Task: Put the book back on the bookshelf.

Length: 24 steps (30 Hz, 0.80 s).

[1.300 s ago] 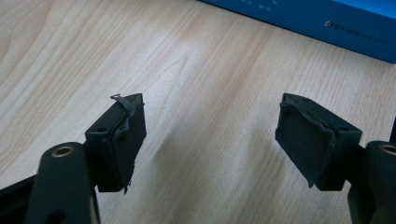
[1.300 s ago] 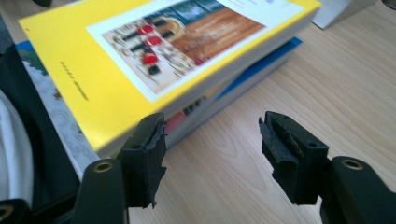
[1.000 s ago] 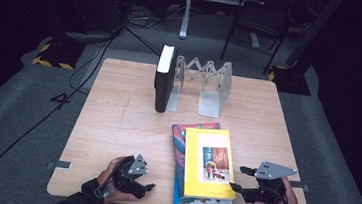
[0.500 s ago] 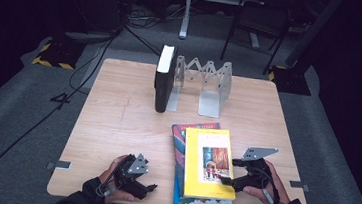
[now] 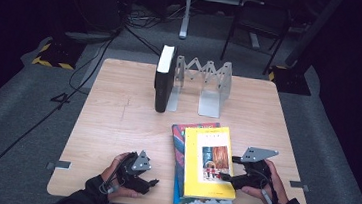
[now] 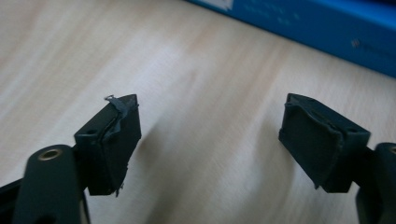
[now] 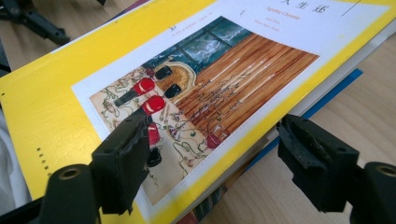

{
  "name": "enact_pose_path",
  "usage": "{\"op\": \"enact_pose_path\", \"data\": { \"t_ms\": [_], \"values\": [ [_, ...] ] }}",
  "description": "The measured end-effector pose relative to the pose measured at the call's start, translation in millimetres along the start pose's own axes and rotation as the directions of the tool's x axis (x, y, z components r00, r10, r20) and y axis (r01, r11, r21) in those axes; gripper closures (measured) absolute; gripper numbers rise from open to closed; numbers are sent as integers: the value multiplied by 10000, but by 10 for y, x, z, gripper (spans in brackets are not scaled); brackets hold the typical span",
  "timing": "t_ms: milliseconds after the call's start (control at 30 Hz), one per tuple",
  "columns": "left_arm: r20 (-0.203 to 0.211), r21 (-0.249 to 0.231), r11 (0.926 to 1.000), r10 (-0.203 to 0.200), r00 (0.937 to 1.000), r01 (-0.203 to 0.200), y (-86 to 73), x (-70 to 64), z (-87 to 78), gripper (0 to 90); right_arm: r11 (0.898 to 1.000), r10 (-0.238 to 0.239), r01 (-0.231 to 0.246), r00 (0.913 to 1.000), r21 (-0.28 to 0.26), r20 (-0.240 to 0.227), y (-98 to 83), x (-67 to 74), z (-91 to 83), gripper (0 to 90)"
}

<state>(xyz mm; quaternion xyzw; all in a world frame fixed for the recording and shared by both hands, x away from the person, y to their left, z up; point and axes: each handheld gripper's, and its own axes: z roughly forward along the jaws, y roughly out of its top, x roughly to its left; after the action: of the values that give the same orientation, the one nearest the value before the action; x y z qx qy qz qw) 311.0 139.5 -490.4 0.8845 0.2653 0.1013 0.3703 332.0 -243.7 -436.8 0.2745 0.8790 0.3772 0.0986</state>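
Two books lie stacked on the wooden table, near its front edge and a little right of the middle. The table is the largest thing here, and at its far side stands a metal accordion book rack. A black book stands upright against the left end of this rack, well apart from the stack.

In the stack, the blue book is below and its edges show at the left and at the front. The yellow book lies flat on top of it, with a picture of a wooden floor and red shoes on its cover.

The right gripper is at the right edge of the yellow book. In the right gripper view its jaws straddle this edge, one above the cover and one beside the stack over the table, and they are apart and do not press on the book. These jaws have just been closing somewhat.

The left gripper rests on the table just left of the stack. Its jaws have just narrowed a little from their widest but are spread wide over bare wood, with nothing between them
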Motion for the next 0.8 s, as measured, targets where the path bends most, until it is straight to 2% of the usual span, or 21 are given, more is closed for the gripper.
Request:
{"op": "enact_pose_path", "data": {
  "t_ms": [33, 100, 200, 333, 400, 533, 600, 633, 700, 800],
  "values": [
    [0, 0, 10000, 0, 10000, 0, 0, 0, 0, 214, 10000, 0, 0, 10000, 0, 0, 0, 0, 0, 265],
    [-85, -520, 9986, -75, 9999, 71, 104, 42, -49, 217, 9998, -152, 152, 9999, -125, 75, 14, 5, -14, 274],
    [-183, -810, 9966, 128, 9998, -142, 227, 55, -42, 223, 9988, -445, 448, 9989, -198, 162, 33, 8, -23, 277],
    [-219, -964, 9951, 203, 9996, -223, 351, 62, 73, 228, 9975, -641, 643, 9979, -285, 86, 86, -6, -29, 282],
    [-348, -767, 9963, 360, 9987, -386, 398, 75, 168, 227, 9969, -744, 740, 9972, -257, -120, 134, -34, -13, 279],
    [-504, -910, 9958, 53, 9987, -98, 423, 157, 208, 244, 9977, -669, 665, 9974, -145, -256, 176, -85, 43, 275],
    [-574, -941, 9956, -10, 9984, -44, 424, 181, 211, 245, 9982, -576, 580, 9980, 149, -275, 206, -122, 138, 270],
    [-680, -972, 9952, -179, 9975, 112, 424, 224, 221, 245, 9985, -508, 514, 9982, 183, -332, 212, -133, 168, 268],
    [-835, -996, 9949, -265, 9962, 181, 425, 258, 235, 245, 9992, -323, 335, 9984, 238, -469, 226, -156, 219, 261],
    [-831, -984, 9948, -327, 9960, 244, 429, 291, 251, 248, 9997, -111, 124, 9982, 229, -597, 233, -174, 258, 254]
  ]
}}
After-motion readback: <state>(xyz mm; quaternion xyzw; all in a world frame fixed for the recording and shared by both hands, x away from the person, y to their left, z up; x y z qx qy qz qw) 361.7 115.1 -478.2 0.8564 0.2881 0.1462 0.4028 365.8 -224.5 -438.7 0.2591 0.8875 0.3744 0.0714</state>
